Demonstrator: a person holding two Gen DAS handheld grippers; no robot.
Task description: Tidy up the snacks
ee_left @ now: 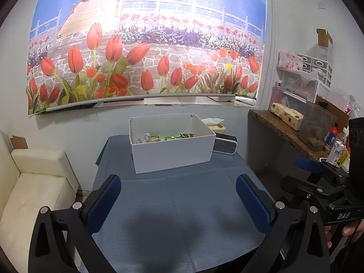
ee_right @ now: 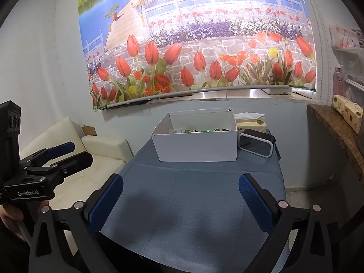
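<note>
Both claws spread wide and empty over the blue-clothed worktop (ee_left: 182,204). The left claw (ee_left: 178,195) fills the bottom of its frame, fingers well apart, nothing between them. The right claw (ee_right: 180,195) sits the same way in its view, released. Centre frame stands the white box (ee_left: 173,153), open-topped, and the snacks (ee_left: 168,137) lie inside along its floor, green and brown wrappers showing. Just right of the box, a black speaker (ee_right: 256,145) and a tissue pack (ee_right: 251,124) behind it.
</note>
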